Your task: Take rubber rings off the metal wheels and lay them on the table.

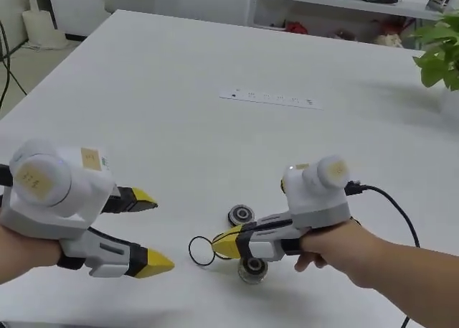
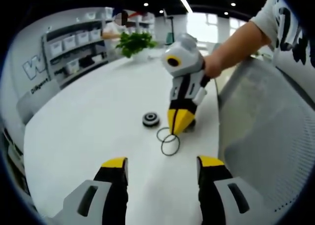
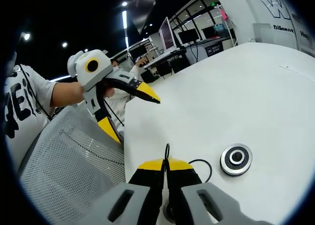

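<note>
Head view, left to right. Left tool (image 1: 152, 231) sits low at the left over the white bench (image 1: 179, 91), held in a hand, jaws spread wide, nothing between them. Just right of it a thin black rubber ring (image 1: 190, 250) lies on the bench, touching the yellow tips of the right tool (image 1: 221, 246). Right tool's jaws are pressed together, pinching the ring's edge. One metal wheel (image 1: 241, 215) lies flat just beyond those tips. A second wheel (image 1: 253, 268) sits on the near side, partly under the tool body. Far back are a flat power strip (image 1: 272, 98) and, at the right edge, a plant (image 1: 439, 52).

Left gripper view: left tool (image 2: 163, 163) is spread and empty. Ahead, the right tool (image 2: 177, 127) points down at black loops of ring (image 2: 170, 154) on the bench, with a wheel (image 2: 151, 119) to their left.

Right gripper view: left tool (image 3: 134, 116) shows at upper left, jaws apart. Right tool (image 3: 166, 165) is closed on a black strand of ring (image 3: 167, 150). A black arc lies to its right; can't tell if it's the same ring or another. A wheel (image 3: 236, 159) is further right.
</note>
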The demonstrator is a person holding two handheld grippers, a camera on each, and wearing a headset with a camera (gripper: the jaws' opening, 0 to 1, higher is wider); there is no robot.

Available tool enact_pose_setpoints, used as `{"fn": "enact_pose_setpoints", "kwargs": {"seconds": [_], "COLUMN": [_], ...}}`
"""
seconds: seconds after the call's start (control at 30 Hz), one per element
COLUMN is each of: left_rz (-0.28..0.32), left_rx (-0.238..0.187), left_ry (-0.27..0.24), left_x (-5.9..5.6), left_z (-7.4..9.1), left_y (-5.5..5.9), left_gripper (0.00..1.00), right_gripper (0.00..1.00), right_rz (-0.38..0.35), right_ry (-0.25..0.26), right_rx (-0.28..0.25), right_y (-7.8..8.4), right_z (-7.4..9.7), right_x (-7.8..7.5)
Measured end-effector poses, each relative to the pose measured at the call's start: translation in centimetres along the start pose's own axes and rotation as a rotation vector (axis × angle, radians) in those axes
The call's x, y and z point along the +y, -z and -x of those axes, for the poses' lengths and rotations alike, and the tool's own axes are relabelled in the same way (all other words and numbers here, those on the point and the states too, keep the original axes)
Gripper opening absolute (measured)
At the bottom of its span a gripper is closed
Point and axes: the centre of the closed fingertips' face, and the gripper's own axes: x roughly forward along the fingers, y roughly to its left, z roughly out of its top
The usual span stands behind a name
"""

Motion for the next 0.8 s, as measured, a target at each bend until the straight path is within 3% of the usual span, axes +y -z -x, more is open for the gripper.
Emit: {"fn": "enact_pose_setpoints", "kwargs": {"seconds": [0.3,0.57,0.8], "left_rz": [-0.002,-0.004,-0.001], "left_rx": [0.008,0.012,0.016], "left_ry": [0.003,0.007,0.009], "left_x": [0.0,0.1,0.0], "left_z": [-0.1,-0.2,-0.2], "left_y": [0.0,-0.1,-0.1], "left_gripper": [0.57,0.57,0.57], "right_gripper": [0.00,0.14,0.20], "right_rz": [0.014,0.022,0.026], "right_ry": [0.058,0.081,0.083], "right_rx": [-0.008,-0.006,-0.008], "right_y": [0.0,0.1,-0.1], "right_z": [0.2,0.3,0.6], "right_x": [-1.1,-1.5,-1.4]}}
